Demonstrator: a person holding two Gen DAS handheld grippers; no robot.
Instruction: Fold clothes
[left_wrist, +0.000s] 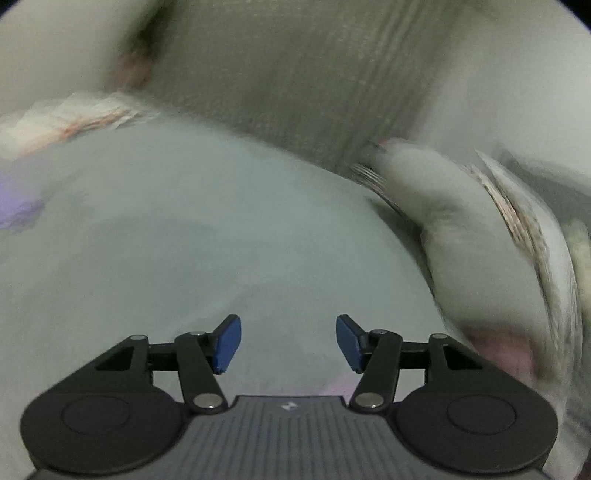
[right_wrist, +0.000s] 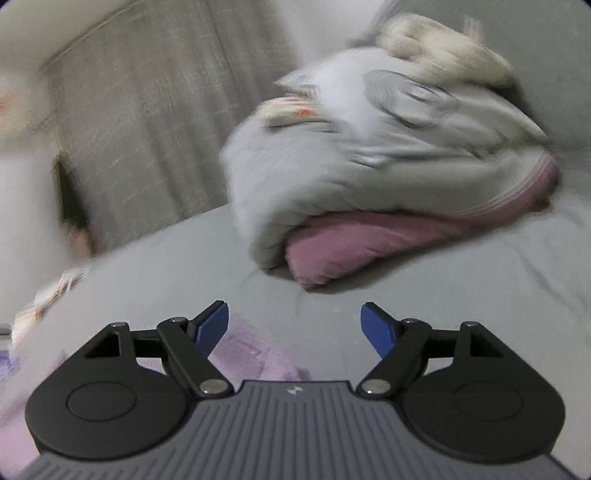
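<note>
Hovering over the grey sheet (right_wrist: 166, 266), both grippers are empty: the left gripper (left_wrist: 288, 341) stands half open, the right gripper (right_wrist: 294, 328) wider, likely ready to pinch cloth. A lilac garment (right_wrist: 251, 354) lies just beneath the right one; the bundled pile (right_wrist: 369, 166) waits well apart.

A pale grey bed sheet (right_wrist: 461, 280) covers the near surface, softly lit and wrinkled. Behind it on the far side hangs a grey ribbed curtain (right_wrist: 147, 129) with vertical folds. A dark gap (right_wrist: 70, 192) shows at the curtain's left edge. Both views are blurred.
</note>
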